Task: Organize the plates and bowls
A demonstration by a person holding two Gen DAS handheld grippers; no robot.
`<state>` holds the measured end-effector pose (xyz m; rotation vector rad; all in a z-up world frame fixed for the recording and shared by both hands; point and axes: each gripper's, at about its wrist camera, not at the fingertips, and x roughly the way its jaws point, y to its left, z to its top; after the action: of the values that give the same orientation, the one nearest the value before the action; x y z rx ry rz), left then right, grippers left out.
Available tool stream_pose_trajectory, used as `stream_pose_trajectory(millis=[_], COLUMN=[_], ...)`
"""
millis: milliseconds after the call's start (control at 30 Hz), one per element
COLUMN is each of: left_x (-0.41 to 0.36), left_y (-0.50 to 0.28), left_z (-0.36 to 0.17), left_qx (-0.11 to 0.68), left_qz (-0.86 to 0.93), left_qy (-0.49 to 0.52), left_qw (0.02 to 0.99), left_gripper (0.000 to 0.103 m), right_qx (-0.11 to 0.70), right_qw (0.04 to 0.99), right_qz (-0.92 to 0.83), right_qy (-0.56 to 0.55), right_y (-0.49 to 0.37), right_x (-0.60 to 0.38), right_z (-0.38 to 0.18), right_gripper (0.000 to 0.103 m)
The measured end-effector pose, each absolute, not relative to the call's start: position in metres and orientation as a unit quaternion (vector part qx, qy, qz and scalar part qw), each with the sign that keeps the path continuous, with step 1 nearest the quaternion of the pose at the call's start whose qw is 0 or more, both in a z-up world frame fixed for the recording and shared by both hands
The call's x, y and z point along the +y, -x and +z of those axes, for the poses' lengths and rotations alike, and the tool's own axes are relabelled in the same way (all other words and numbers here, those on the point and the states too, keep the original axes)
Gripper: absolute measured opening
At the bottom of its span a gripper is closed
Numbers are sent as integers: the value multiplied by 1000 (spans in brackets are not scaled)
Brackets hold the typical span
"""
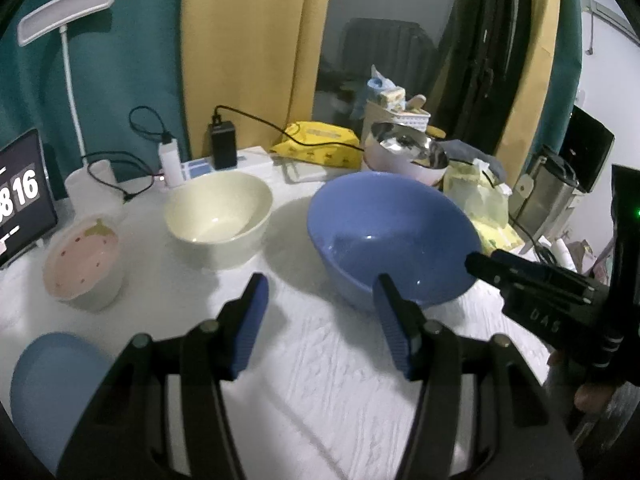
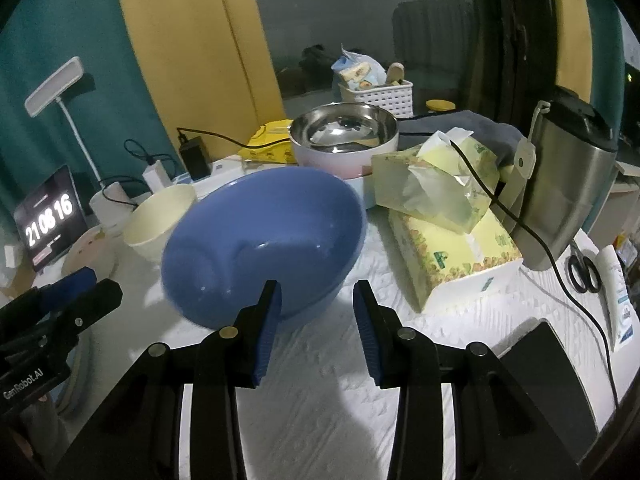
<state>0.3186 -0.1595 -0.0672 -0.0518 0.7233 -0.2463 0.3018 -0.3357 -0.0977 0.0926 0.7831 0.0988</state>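
Note:
A large blue bowl (image 1: 394, 236) sits on the white table, also in the right wrist view (image 2: 264, 240). A cream bowl (image 1: 218, 216) stands to its left, seen again in the right wrist view (image 2: 160, 220). A pink strawberry bowl (image 1: 82, 258) and a blue plate (image 1: 52, 384) lie further left. My left gripper (image 1: 320, 288) is open, its right finger against the blue bowl's near rim. My right gripper (image 2: 316, 296) is open, its left finger at the blue bowl's near rim; it shows from the side in the left wrist view (image 1: 480, 264).
A steel bowl (image 2: 344, 130) stands behind the blue bowl. Tissue packs (image 2: 444, 216), a steel kettle (image 2: 560, 184), scissors (image 2: 584, 272) and a black cable (image 2: 532, 232) crowd the right side. A clock tablet (image 1: 20, 200), lamp (image 1: 68, 12) and chargers (image 1: 222, 144) stand at the back left.

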Motion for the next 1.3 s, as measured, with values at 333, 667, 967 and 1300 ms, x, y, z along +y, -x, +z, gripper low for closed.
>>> stream_pose_trajectory(millis=[333,667,967,1300], left_x=[-180,-185,-192,-192], left_y=[-351,-371,-373,-365], left_z=[-84,-108,-117,-115], left_qx=[364,389,390,392], left_qz=[-114,-112,-114,-126], left_qy=[16,13,-12,-18], left_qw=[924,914,914,911], left_gripper=[57,57,49,33], right_qx=[391,416,428,418], right_qw=[918,906,900,905], right_qz=[46,43,44,58], right_qy=[-58,-66,-67,-58], right_y=[-328,-346,-350,-344], right_x=[-348,-349,-345,-333], right_z=[-112,-136,-146,-141], right_gripper=[40,40,40,20])
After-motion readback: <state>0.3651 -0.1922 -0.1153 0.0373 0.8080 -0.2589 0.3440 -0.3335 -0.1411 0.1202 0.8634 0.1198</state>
